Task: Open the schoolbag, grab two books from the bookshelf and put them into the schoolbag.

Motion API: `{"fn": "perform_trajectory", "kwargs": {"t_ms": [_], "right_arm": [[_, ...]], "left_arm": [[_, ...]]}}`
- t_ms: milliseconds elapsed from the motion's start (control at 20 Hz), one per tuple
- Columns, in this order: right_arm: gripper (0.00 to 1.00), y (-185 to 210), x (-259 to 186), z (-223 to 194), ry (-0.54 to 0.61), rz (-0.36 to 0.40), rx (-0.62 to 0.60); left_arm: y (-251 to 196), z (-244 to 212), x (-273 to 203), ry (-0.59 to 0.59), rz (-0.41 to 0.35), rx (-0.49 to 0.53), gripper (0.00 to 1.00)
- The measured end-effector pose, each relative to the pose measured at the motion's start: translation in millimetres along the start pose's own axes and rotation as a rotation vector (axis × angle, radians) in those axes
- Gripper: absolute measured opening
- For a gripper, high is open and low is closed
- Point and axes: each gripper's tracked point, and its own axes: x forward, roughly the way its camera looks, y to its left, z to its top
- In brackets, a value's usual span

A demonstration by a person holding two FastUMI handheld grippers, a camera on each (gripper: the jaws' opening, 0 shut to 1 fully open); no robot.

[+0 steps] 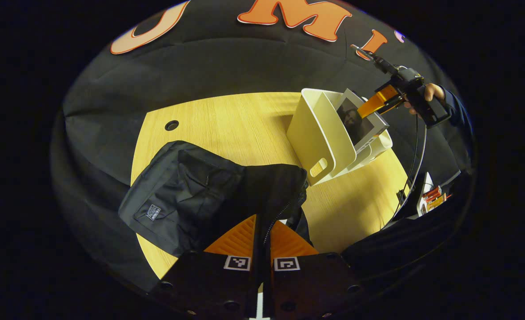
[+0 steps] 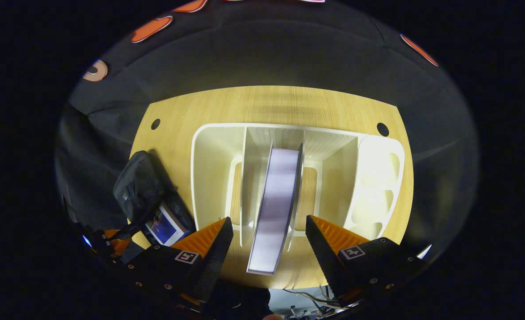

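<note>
The black schoolbag [image 1: 186, 195] lies on the wooden table [image 1: 226, 120]. My left gripper [image 1: 264, 222] is shut on its zippered opening edge, holding the fabric up. In the right gripper view the schoolbag [image 2: 140, 186] gapes at the left, with a blue-covered book [image 2: 164, 226] lying in it. A white bookshelf [image 2: 218, 169] stands on the table with one book [image 2: 275, 204] upright in its middle slot, edge toward me. My right gripper [image 2: 269, 218] is open, one finger on each side of that book without touching it. The left gripper view shows the bookshelf [image 1: 320, 138], the book [image 1: 358, 122] and the right gripper [image 1: 371, 106], held by a hand [image 1: 432, 91].
The table has round cable holes [image 1: 171, 125] [image 2: 382, 129] near its far corners. A black cable [image 1: 415, 164] hangs down past the table's right edge. Small items [image 1: 431, 198] lie off the table there. Black cloth wall surrounds the table.
</note>
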Motion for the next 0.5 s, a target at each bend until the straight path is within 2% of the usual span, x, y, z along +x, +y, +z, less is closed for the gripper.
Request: {"fn": "perform_trajectory", "kwargs": {"t_ms": [250,300,350,450,500], "right_arm": [[0.97,-0.6,26.7,5.8,0.033,-0.05,0.005],[0.92,-0.5,30.3,7.3,0.035,-0.061,0.01],[0.77,0.2,32.6,6.4,0.037,-0.073,0.015],[0.68,-1.1,33.0,4.9,0.036,-0.099,0.025],[0.57,-0.7,30.6,2.1,0.043,-0.108,0.033]], "left_arm": [[1.5,-0.9,-0.9,-0.009,0.01,-0.014,0.05],[2.2,-0.5,-0.6,-0.011,0.012,-0.014,0.05],[2.3,-0.7,-0.2,-0.012,0.01,-0.012,0.05],[1.5,-0.1,-1.1,-0.012,0.005,-0.01,0.05],[1.9,0.3,-1.9,-0.013,0.002,-0.007,0.05]]}}
